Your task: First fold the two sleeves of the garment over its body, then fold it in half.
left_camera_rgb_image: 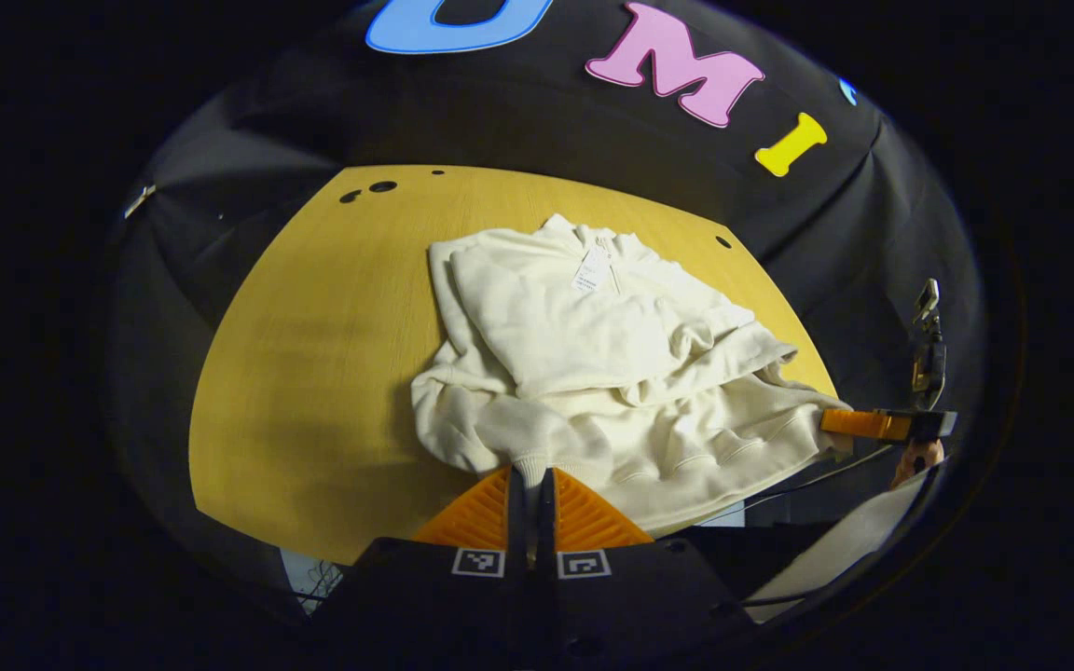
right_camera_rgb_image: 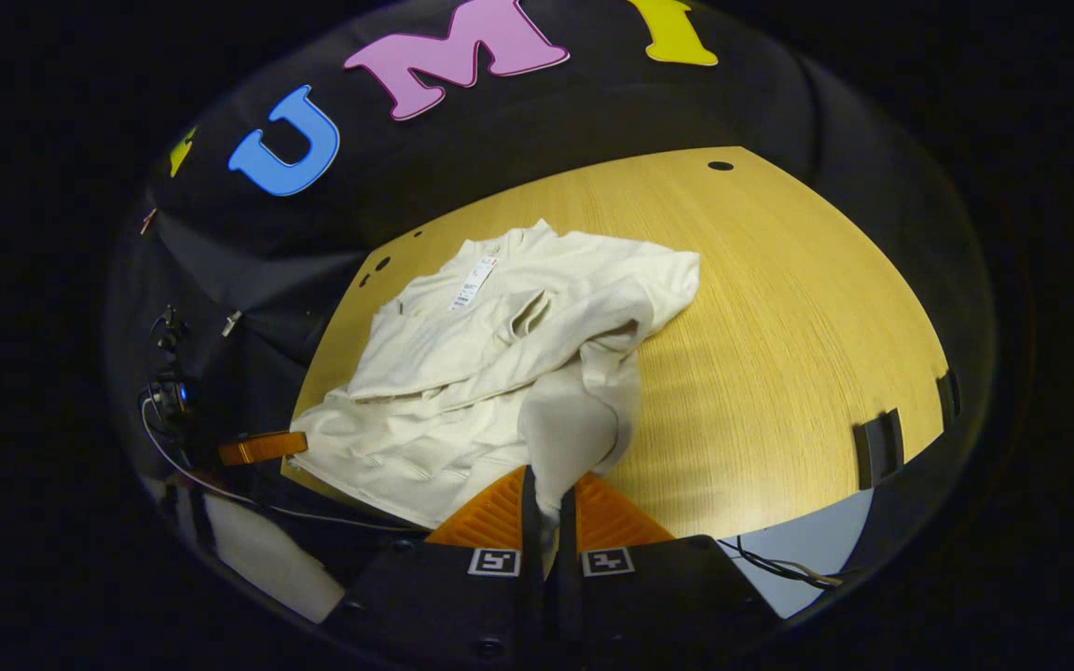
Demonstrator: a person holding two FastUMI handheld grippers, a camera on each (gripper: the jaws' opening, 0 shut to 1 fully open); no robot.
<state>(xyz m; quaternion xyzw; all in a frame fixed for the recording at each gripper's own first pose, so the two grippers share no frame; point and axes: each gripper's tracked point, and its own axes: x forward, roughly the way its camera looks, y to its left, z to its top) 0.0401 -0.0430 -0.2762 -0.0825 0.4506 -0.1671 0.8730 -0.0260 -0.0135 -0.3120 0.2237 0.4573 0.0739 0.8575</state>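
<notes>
The desk [left_camera_rgb_image: 313, 373] spreads ahead of both claws, with the garment [left_camera_rgb_image: 593, 373] lying crumpled on it, both sleeves already drawn over the body. A white tag [left_camera_rgb_image: 593, 270] sits near the collar, at the far end from the claws.

In the left gripper view, the left claw [left_camera_rgb_image: 530, 485] sits at the near hem, its fingers pressed together on a ribbed fold of cloth, which rises just ahead of the tips. Off to its right, at the garment's other near corner, the right claw [left_camera_rgb_image: 859, 424] touches the hem edge, with a hand [left_camera_rgb_image: 915, 458] behind it.

In the right gripper view, the right claw [right_camera_rgb_image: 546, 499] is closed on a raised flap of the garment [right_camera_rgb_image: 500, 373], the cloth running down between its fingers. The bare desk [right_camera_rgb_image: 779, 326] lies ahead and to its right. The left claw [right_camera_rgb_image: 262, 447] shows far to its left, at the hem. The tag [right_camera_rgb_image: 472, 282] lies ahead and slightly left.
</notes>
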